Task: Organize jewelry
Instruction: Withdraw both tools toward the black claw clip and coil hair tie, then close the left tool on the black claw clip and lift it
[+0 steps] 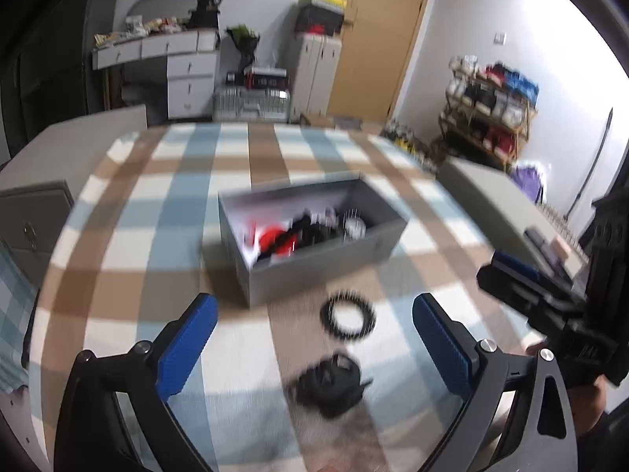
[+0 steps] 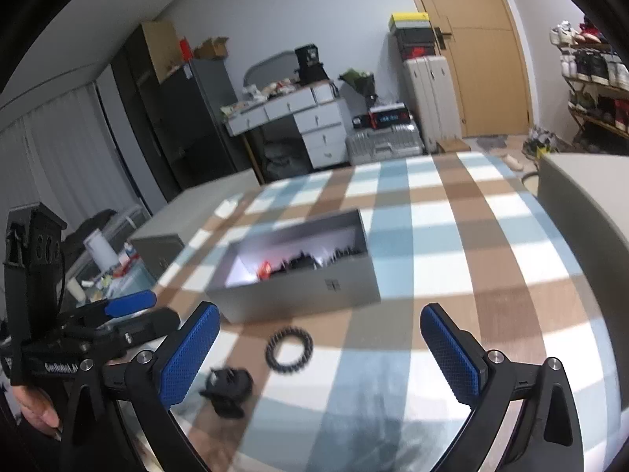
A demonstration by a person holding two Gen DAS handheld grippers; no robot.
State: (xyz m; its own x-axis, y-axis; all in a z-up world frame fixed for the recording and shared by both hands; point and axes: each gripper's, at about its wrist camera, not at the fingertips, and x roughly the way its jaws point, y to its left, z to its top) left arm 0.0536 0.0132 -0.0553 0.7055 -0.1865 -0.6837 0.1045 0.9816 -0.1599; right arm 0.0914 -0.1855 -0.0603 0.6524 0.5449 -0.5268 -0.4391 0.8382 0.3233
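1. Left gripper (image 1: 314, 338): jaws spread wide, nothing between the blue pads (image 1: 186, 348); held above the checked worktop (image 1: 129, 236).
2. Right gripper (image 2: 320, 350): jaws likewise spread wide and empty, above the same worktop (image 2: 491, 236). Seen also at the right edge of the left wrist view (image 1: 550, 295), apart from the left gripper.
3. Left gripper visible at the left edge of the right wrist view (image 2: 98, 322), held in a hand (image 2: 37, 405).
4. Grey box (image 1: 314, 236), open-topped, sat near the middle of the worktop, beyond both grippers. Contents blurred: red and black items, one pale round piece toward the right end. Same box (image 2: 298, 275) in the right wrist view, contents mostly hidden by its near wall.
5. Black beaded ring (image 1: 348, 318) lay flat on the worktop just in front of the box, apart from it. Same ring (image 2: 289, 350) in the right wrist view.
6. Black bunched item (image 1: 330, 385) lay nearer the cameras than the ring, apart from it; blurred, kind not determinable. Same item (image 2: 228, 391) close beside the right gripper's left pad in the right wrist view.
7. Nothing stood between the jaws and the two loose pieces.
8. Surroundings: white drawer desk (image 1: 173, 63), wooden door (image 1: 377, 39), shoe rack (image 1: 487, 110), dark cabinet (image 2: 173, 118).
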